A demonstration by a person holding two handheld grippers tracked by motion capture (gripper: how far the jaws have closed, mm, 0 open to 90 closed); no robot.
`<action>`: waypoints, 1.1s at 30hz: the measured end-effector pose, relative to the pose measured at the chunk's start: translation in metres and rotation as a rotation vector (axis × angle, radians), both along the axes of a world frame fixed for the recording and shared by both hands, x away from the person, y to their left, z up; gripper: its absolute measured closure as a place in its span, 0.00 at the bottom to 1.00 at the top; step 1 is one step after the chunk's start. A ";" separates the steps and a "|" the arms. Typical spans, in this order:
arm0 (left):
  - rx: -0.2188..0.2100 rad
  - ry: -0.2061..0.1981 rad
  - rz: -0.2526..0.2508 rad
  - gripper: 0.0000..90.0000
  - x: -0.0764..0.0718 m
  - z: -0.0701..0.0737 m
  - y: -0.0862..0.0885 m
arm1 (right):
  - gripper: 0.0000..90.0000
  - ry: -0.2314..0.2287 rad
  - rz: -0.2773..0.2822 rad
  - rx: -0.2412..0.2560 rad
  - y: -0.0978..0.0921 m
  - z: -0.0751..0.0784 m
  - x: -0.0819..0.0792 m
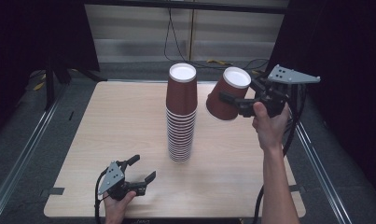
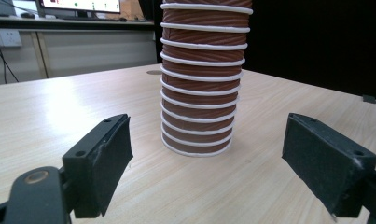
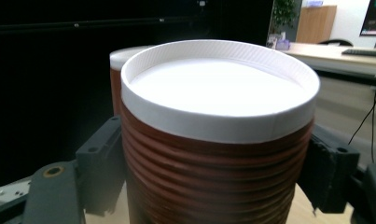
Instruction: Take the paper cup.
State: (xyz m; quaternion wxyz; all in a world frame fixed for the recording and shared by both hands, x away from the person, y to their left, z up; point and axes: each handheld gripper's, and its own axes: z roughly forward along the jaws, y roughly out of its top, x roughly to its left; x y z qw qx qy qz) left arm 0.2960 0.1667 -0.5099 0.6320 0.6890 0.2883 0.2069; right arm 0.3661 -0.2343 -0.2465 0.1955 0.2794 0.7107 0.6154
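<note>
On the pale wooden desk (image 1: 129,121) a tall stack of upside-down brown ribbed paper cups with white rims (image 1: 181,114) stands near the middle. The right claw (image 1: 232,99) pinches a single brown ribbed paper cup (image 1: 228,99) by its sides, held in the air just right of the top of the stack and apart from it. This cup is bottom-up and tilted, its white base leaning to the far right and its open mouth angled down toward the stack; its long axis therefore slants rather than matching the stack's upright one. Judging by this, the coming move turns on squaring that axis over or away from the stack, and the right hand is plainly the nearer one.

The left claw (image 1: 143,169) rests low at the near left of the desk, jaws spread wide and holding nothing, pointing at the foot of the stack from well apart.

No brand, label or legible writing appears on the cups.
</note>
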 end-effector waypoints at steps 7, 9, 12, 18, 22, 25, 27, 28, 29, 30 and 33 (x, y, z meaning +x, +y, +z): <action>-0.004 0.013 -0.029 0.17 0.001 0.006 -0.001 | 0.23 0.029 -0.004 0.039 -0.005 -0.026 -0.010; -0.003 0.019 -0.042 0.17 0.001 0.008 -0.002 | 0.23 0.032 -0.008 0.041 -0.006 -0.032 -0.013; -0.007 0.022 -0.054 0.17 0.001 0.012 -0.003 | 0.23 0.039 -0.012 0.037 -0.006 -0.040 -0.018; 0.007 0.019 -0.088 0.17 0.002 0.017 -0.006 | 0.23 0.047 -0.010 0.060 -0.007 -0.059 -0.028; 0.011 0.021 -0.111 0.17 0.003 0.018 -0.010 | 0.23 0.054 0.005 0.065 -0.004 -0.071 -0.034; 0.011 0.025 -0.120 0.17 0.003 0.020 -0.014 | 0.23 0.063 0.013 0.067 -0.001 -0.079 -0.039; 0.022 0.019 -0.135 0.17 0.003 0.022 -0.016 | 0.23 0.068 0.011 0.061 0.001 -0.085 -0.042; 0.022 0.019 -0.135 0.17 0.003 0.022 -0.016 | 0.23 0.068 0.011 0.061 0.001 -0.085 -0.042; 0.020 0.015 -0.144 0.17 0.004 0.025 -0.018 | 0.23 0.074 0.022 0.065 0.002 -0.091 -0.043; 0.018 0.015 -0.150 0.17 0.005 0.026 -0.019 | 0.23 0.080 0.025 0.068 0.003 -0.094 -0.044; 0.009 0.015 -0.165 0.17 0.004 0.030 -0.021 | 0.23 0.090 0.040 0.066 0.007 -0.103 -0.045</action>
